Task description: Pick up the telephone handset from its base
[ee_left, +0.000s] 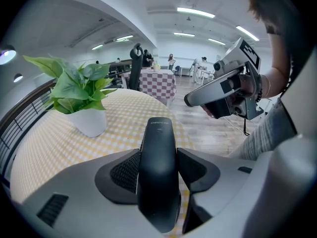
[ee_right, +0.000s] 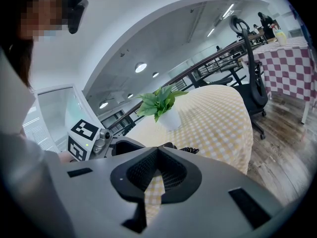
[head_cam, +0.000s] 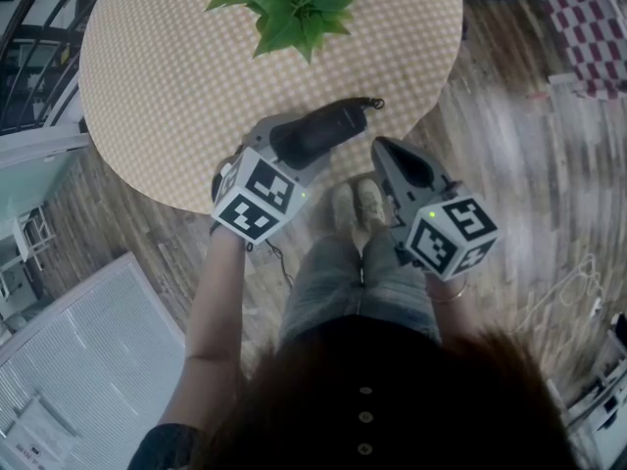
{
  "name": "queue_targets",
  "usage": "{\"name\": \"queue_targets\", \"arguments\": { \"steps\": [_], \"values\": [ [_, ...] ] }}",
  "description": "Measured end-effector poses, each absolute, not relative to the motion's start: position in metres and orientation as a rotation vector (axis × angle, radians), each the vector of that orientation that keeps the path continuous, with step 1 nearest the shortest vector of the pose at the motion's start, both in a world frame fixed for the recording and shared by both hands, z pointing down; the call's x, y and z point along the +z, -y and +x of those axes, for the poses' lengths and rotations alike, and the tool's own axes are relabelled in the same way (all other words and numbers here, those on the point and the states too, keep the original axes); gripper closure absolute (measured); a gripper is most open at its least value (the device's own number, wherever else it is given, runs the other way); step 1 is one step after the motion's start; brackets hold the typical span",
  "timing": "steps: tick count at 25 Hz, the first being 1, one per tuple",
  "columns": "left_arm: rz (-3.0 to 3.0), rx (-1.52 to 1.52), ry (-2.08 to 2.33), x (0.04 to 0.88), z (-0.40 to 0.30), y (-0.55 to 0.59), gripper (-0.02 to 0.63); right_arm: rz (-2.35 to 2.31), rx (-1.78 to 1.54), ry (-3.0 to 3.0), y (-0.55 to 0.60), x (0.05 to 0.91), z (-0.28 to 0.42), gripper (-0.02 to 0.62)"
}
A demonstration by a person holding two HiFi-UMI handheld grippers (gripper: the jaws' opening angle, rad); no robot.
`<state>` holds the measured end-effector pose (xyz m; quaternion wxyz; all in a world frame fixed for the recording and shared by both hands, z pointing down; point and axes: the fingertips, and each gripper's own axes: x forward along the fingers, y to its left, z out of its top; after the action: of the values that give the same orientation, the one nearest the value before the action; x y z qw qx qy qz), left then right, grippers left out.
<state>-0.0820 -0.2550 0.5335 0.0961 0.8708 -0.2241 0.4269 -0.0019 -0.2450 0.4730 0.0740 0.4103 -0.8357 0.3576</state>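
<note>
My left gripper [head_cam: 323, 130] is shut on a black telephone handset [head_cam: 330, 127] and holds it over the near edge of the round, yellow-checked table [head_cam: 157, 76]. In the left gripper view the handset [ee_left: 158, 172] stands upright between the two pads, pinched at both sides. A coiled cord [head_cam: 375, 103] shows at the handset's far end. No telephone base is visible in any view. My right gripper [head_cam: 380, 147] hovers to the right of the handset, off the table's edge, and its jaws [ee_right: 156, 150] meet at the tips with nothing between them.
A green plant [head_cam: 294, 3] in a white pot [ee_left: 90, 122] stands at the table's far side. The person's shoes [head_cam: 357, 204] rest on the wood floor below the grippers. A red-checked table [head_cam: 588, 18] and an office chair [ee_right: 250, 83] stand to the right; a white cabinet [head_cam: 88, 360] is at the left.
</note>
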Motion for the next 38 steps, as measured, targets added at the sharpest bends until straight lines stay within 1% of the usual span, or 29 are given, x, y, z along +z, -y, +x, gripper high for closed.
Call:
{"name": "queue_targets", "arguments": {
  "steps": [7,19,29,38],
  "values": [
    [2.575,1.206,0.727,0.521,-0.081,0.256,0.359,1.234,1.048,2.518,0.245,0.467,0.001,0.586],
    [2.634,0.787,0.933,0.452,-0.072,0.271,0.359,1.261,0.935,2.589,0.255,0.427,0.013,0.586],
    [2.616,0.432,1.127,0.391,-0.087,0.263,0.359,1.232,0.844,2.66,0.251,0.391,0.009,0.586],
    [2.559,0.265,1.259,0.357,-0.108,0.24,0.359,1.164,0.727,2.737,0.254,0.356,-0.006,0.586]
  ]
}}
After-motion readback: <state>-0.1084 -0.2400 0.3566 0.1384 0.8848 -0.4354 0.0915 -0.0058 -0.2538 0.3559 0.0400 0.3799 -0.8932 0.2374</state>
